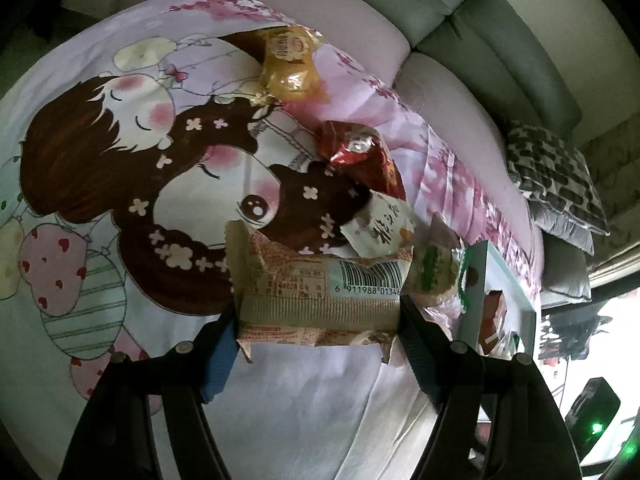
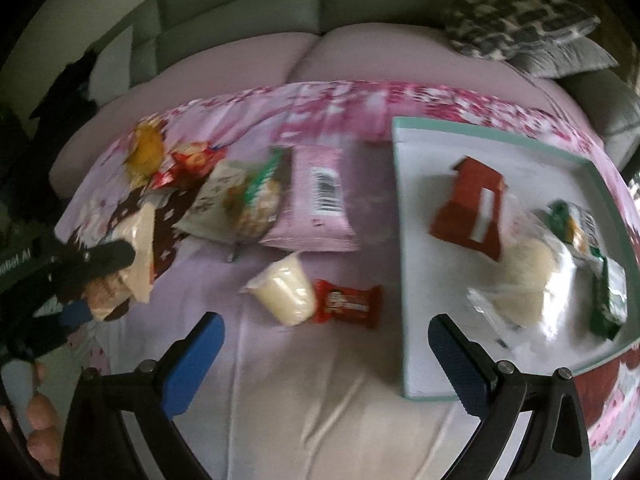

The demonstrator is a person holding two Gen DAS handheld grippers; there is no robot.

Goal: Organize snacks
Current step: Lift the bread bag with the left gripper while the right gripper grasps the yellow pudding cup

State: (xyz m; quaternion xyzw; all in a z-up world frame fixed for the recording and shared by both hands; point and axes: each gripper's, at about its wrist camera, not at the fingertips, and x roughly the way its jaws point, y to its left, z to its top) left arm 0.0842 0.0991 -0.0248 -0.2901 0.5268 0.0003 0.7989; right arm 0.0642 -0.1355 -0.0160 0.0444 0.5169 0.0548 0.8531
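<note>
In the left wrist view, my left gripper point(image 1: 320, 320) is shut on a beige snack packet point(image 1: 320, 288) with a barcode, gripped at both ends just above the cartoon-print sheet point(image 1: 100, 184). The right wrist view shows that gripper point(image 2: 104, 260) at the far left with the packet point(image 2: 138, 240). My right gripper point(image 2: 326, 326) stands open with nothing between its pads. Just beyond it lie a cream pudding cup point(image 2: 286, 294) and a small red packet point(image 2: 348, 304). A teal-rimmed tray point(image 2: 404, 240) on the right holds a red box point(image 2: 470, 208), a clear bag point(image 2: 520, 284) and green packets point(image 2: 600, 264).
Loose snacks lie on the sheet: a yellow packet point(image 1: 286, 64), a red one point(image 1: 360, 156), a white one point(image 1: 380, 228), a green-and-white one point(image 1: 434, 276) and a pink packet point(image 2: 320, 200). A grey sofa point(image 2: 280, 12) and a patterned cushion point(image 2: 516, 20) are behind. A hand point(image 2: 40, 420) shows at lower left.
</note>
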